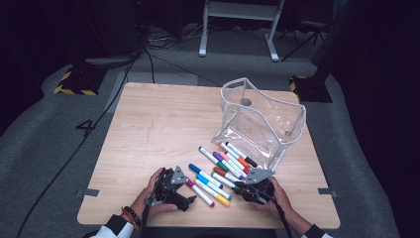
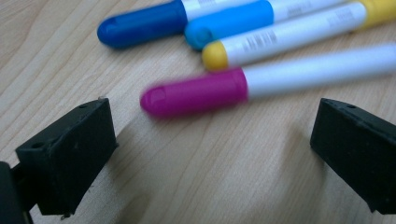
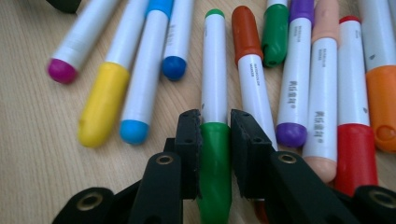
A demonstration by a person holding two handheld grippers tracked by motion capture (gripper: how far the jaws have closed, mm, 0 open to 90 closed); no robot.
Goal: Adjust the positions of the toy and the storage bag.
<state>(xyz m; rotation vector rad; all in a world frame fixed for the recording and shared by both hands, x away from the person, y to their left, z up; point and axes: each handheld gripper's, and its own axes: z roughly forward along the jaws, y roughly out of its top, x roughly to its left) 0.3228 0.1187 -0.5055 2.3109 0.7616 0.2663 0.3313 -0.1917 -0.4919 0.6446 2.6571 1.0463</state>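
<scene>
Right gripper view: right hand-held gripper (image 3: 215, 140) pinches the green marker (image 3: 214, 140), brown marker (image 3: 250, 65) crowding beside it.

The green marker (image 3: 214, 140) — white barrel with a green cap at the near end and a small green plug at the far end — lies flat on the wooden table among the other pens, its capped end squeezed between two black pads. The magenta marker (image 2: 196, 93), also white-barrelled, lies flat at the left edge of the row — its glossy cap points toward the open wood, touching nothing but the table.
</scene>
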